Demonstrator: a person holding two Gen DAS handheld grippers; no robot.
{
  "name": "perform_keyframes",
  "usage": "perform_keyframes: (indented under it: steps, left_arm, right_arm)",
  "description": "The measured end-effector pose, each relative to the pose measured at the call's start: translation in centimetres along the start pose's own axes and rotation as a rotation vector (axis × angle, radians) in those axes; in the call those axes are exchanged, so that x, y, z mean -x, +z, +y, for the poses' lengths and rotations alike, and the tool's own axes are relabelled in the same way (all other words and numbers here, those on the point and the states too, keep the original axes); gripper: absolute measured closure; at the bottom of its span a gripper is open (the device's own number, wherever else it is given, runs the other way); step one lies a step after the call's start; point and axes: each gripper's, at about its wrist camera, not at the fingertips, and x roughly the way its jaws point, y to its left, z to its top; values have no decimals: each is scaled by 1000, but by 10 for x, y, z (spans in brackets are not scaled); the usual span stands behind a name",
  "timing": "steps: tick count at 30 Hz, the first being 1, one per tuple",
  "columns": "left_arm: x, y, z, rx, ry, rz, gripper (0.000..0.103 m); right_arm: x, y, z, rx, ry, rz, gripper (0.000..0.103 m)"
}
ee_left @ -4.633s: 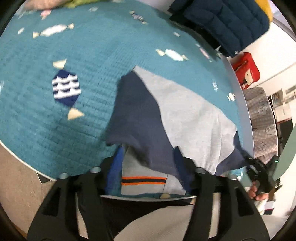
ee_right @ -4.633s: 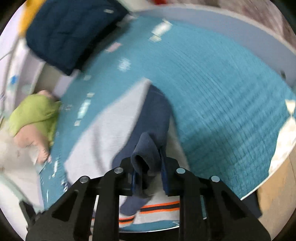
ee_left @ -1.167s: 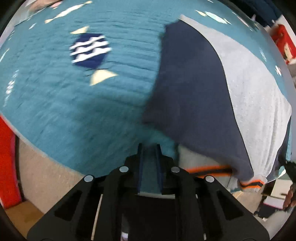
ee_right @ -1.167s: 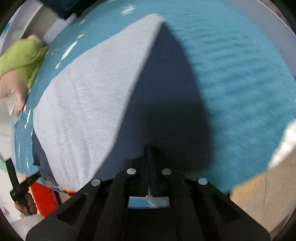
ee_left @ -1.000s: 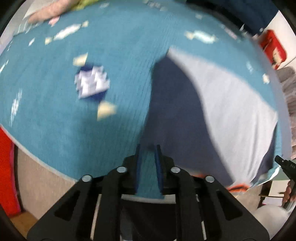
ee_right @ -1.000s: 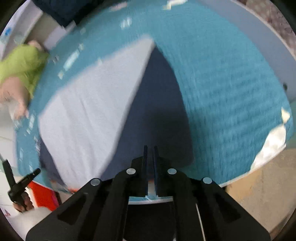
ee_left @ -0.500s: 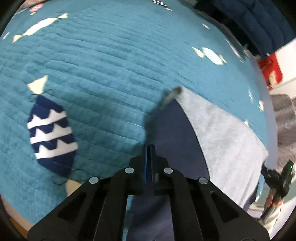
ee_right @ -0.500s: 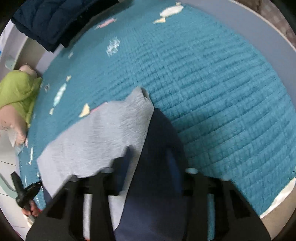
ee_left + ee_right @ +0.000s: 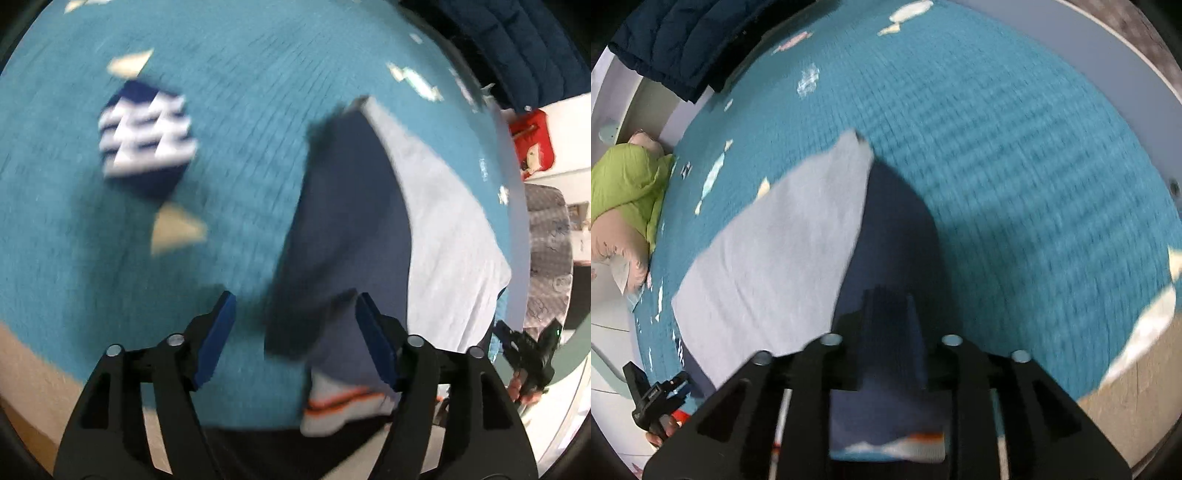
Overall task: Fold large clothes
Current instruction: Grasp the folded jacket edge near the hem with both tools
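two grippers over one sweater (image 9: 436,229) lying flat near the front edge of the teal bed cover (image 9: 240,110). left gripper (image 9: 295,332), jaws spread wide and holding nothing, hovers at the front edge over the navy sleeve (image 9: 343,229). further right, right gripper (image 9: 888,317) also has its jaws apart, nothing pinched, above the other navy sleeve (image 9: 894,236). risk i'd flag: the striped cuff (image 9: 343,406) hangs over the front edge, so a careless tug could drag the fold loose.
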Motion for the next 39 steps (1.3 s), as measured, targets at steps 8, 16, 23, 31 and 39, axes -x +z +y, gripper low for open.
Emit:
perform_keyframes:
  steps: [8, 16, 23, 31, 39]
  left_arm:
    - [-10, -34, 23, 259, -148, -14, 29]
    - [-17, -32, 34, 398, -243, -105, 93]
    - [6, -52, 28, 370, -232, -129, 95]
    - [0, -59, 59, 425, -152, -126, 97]
    - [28, -54, 66, 327, -206, -121, 96]
  right_arm:
    - [20, -54, -37, -151, -5, 80, 68]
    - [19, -74, -64, -334, 95, 136, 66]
    - [25, -73, -71, -371, 162, 48, 81]
    - [31, -77, -93, -386, 193, 37, 90]
    - [45, -66, -103, -355, 245, 22, 83]
